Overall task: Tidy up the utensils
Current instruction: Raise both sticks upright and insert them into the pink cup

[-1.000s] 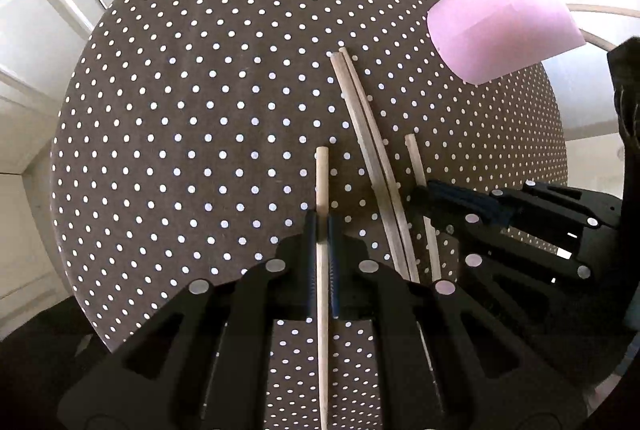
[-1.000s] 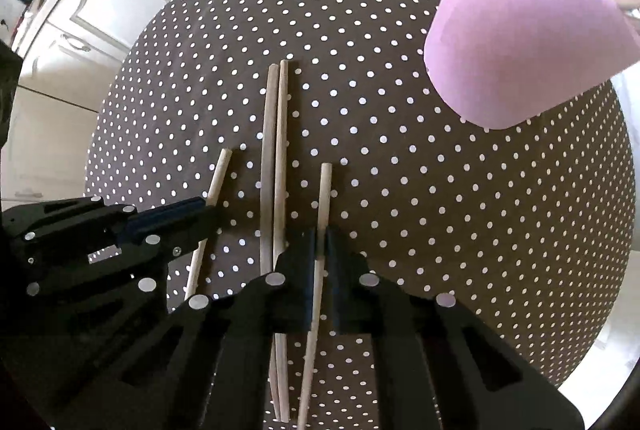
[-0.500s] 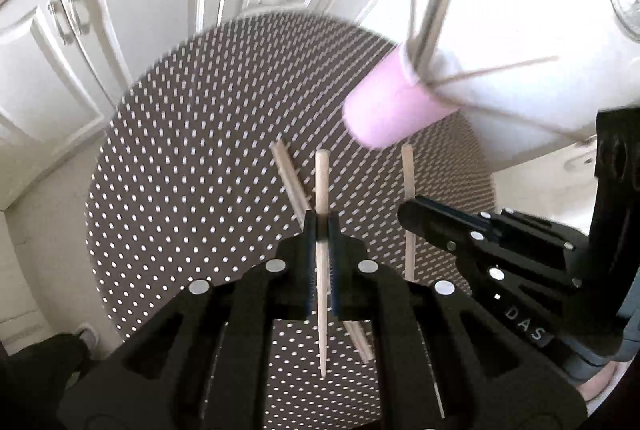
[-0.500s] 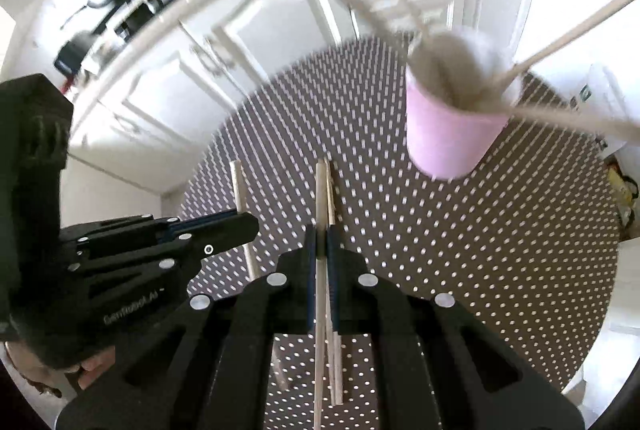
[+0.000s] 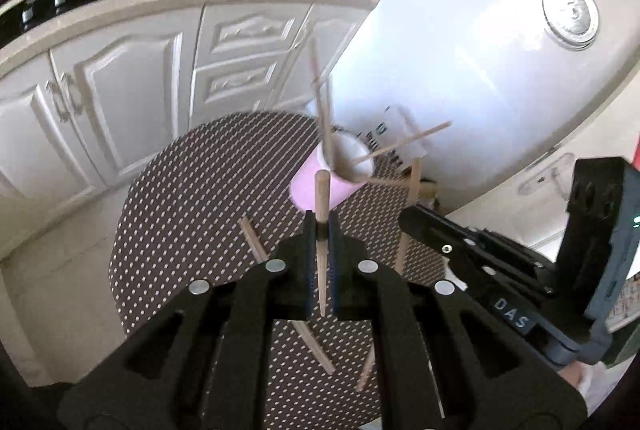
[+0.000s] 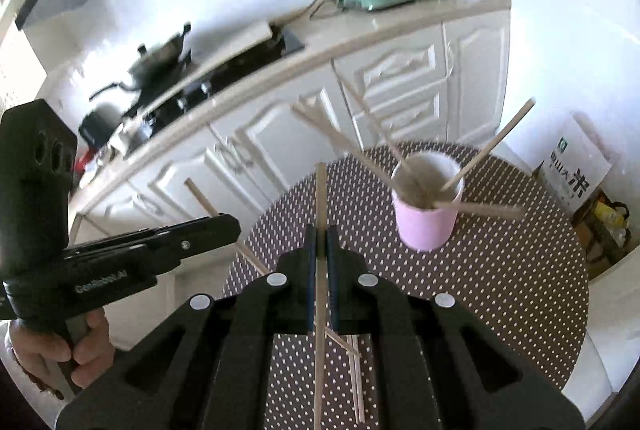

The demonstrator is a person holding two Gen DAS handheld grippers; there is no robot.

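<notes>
A: What changed over the last second?

B: Both grippers have come up off the table (image 5: 192,198). 1 second ago each was down on the dotted cloth, clenched on a chopstick lying flat. Now both sticks are in the air.

A: State of the claws?

B: The left gripper (image 5: 320,230) is clenched on 1 chopstick (image 5: 321,198), which stands nearly upright between its jaws with its blunt end in line with the cup (image 5: 320,190). The right gripper (image 6: 319,234) is clenched on its own stick (image 6: 320,190), also close to vertical.

A: And the cup?

B: The pink cup stands upright on the far side of the table, beyond both grippers and to the right in the right wrist view (image 6: 426,226). It already holds several sticks fanned out over the rim. Some are blurred, so I won't count them.

A: Anything left on the cloth?

B: Yes, a pair (image 6: 354,370) lies below the right gripper. In the left view 1 stick (image 5: 256,242) slants beneath the left claw.

A: So what does that mean for the task?

B: My judgement: pickup is done for these 2, and next comes carrying them over the rim and dropping them in. The leaning sticks crowd the mouth, so an entry could knock them or tip the light cup. At least 1 more round of picking remains.
</notes>
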